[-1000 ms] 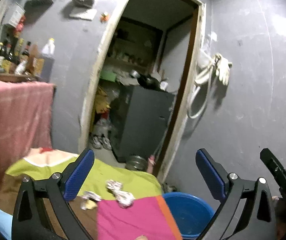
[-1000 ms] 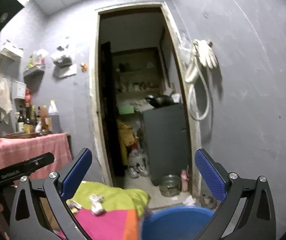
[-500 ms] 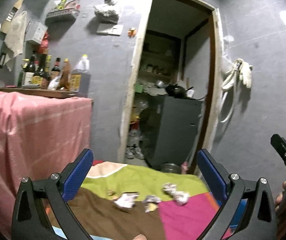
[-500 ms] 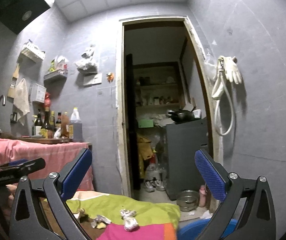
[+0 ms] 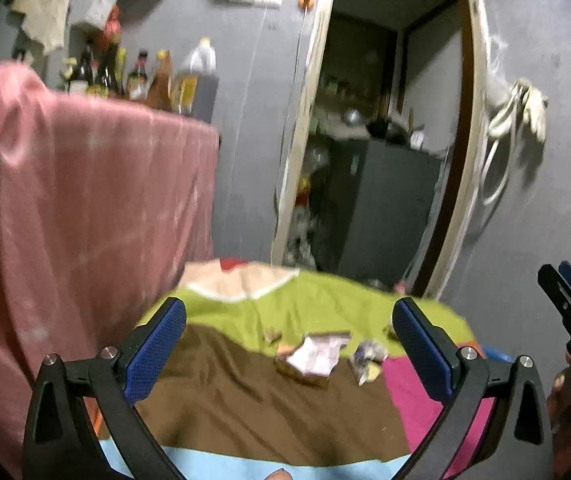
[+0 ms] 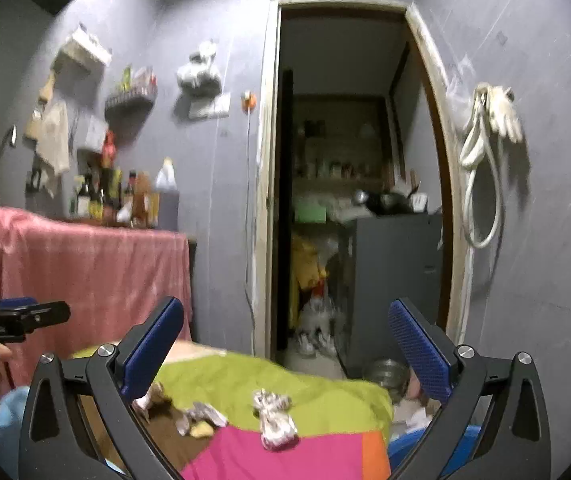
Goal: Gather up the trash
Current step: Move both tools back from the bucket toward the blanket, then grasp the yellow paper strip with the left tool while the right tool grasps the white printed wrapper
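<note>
I hold my left claw [image 5: 289,344] and right claw [image 6: 285,354] both spread wide and empty above the table [image 5: 245,400], because the crumpled wrappers [image 5: 317,354] lie loose on its patchwork cloth, near the blue tub [image 6: 461,446] at the right edge.

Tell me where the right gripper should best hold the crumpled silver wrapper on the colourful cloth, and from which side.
Grip the crumpled silver wrapper across its narrow middle, coming from above. It lies loose and elongated on the colourful cloth, apart from the other scraps, so the open right gripper could probably straddle it cleanly.
</note>
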### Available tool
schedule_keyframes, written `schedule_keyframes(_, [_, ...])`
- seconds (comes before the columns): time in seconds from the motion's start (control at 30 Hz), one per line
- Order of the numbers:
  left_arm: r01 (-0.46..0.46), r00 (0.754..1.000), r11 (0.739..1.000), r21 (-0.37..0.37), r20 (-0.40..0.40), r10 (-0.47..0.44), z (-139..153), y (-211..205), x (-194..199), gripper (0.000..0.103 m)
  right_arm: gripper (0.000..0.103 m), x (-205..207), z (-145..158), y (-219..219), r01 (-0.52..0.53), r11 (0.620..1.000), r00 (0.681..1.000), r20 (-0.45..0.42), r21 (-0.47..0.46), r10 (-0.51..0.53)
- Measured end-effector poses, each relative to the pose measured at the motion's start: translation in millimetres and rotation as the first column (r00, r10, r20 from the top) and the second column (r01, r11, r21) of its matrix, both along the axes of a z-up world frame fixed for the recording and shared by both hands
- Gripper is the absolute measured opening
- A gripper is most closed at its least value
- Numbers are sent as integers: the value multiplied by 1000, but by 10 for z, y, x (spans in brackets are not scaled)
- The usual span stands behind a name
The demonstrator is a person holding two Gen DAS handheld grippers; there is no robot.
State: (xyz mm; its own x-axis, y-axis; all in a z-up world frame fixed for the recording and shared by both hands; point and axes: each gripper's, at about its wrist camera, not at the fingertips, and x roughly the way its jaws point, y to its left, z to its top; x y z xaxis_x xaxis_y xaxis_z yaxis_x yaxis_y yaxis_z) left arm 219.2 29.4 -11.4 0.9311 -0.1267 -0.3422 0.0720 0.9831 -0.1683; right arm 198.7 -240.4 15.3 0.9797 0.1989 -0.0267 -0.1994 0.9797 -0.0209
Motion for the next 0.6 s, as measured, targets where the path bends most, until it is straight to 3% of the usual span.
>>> schedule_keyframes(0.27, [60, 972, 998, -34, -224, -66, -375, -45, 449, 100, 103, 471, -357, 25, -50, 997, 970, -240, -52, 36])
schedule_keyframes(0.4, [68, 955, 996, -57, -285, -82, -481, -77, 583, 100, 102, 637, -499, 32, -84, 995, 940, -336, -55, 61])
schedule_keyframes(0.6, [110, 931, 992, -53, -345, -122, -587, -185, 772, 95, 86, 901, -656, 59, -151, 987, 877, -469, -56, 108])
